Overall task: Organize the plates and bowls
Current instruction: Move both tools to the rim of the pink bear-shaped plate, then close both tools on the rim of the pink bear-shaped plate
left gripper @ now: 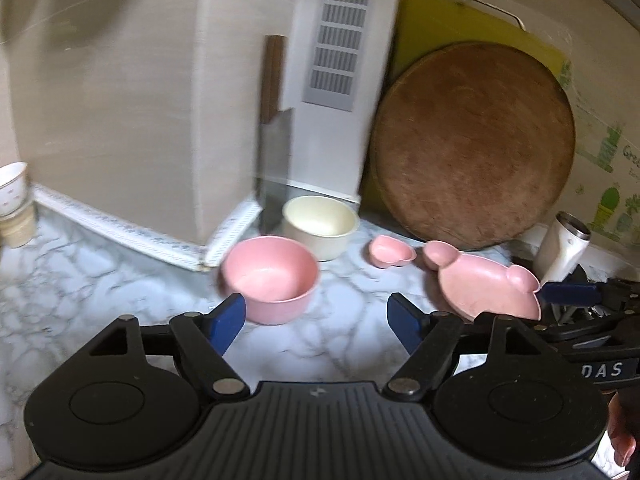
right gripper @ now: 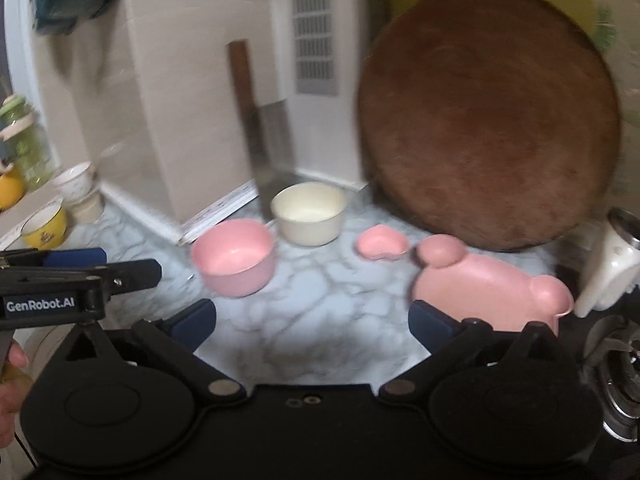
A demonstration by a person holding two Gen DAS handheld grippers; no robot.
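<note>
Plainly, both grippers hung over the marble counter (left gripper: 100,264) with nothing in them. The left gripper (left gripper: 316,318) had its blue pads spread wide, its left pad (left gripper: 228,320) just in front of the pink bowl (left gripper: 270,278) but, as far as I could tell, not touching it. The right gripper (right gripper: 312,322) was spread just as wide, its right pad (right gripper: 430,322) close beside the eared pink plate (right gripper: 492,288); whether they touched I could not tell. Behind the pink bowl stood a cream bowl (left gripper: 320,226), near it, and a small pink dish (left gripper: 390,256) lay between the cream bowl and the plate. A round board (left gripper: 472,144) leaned on the wall behind them.
</note>
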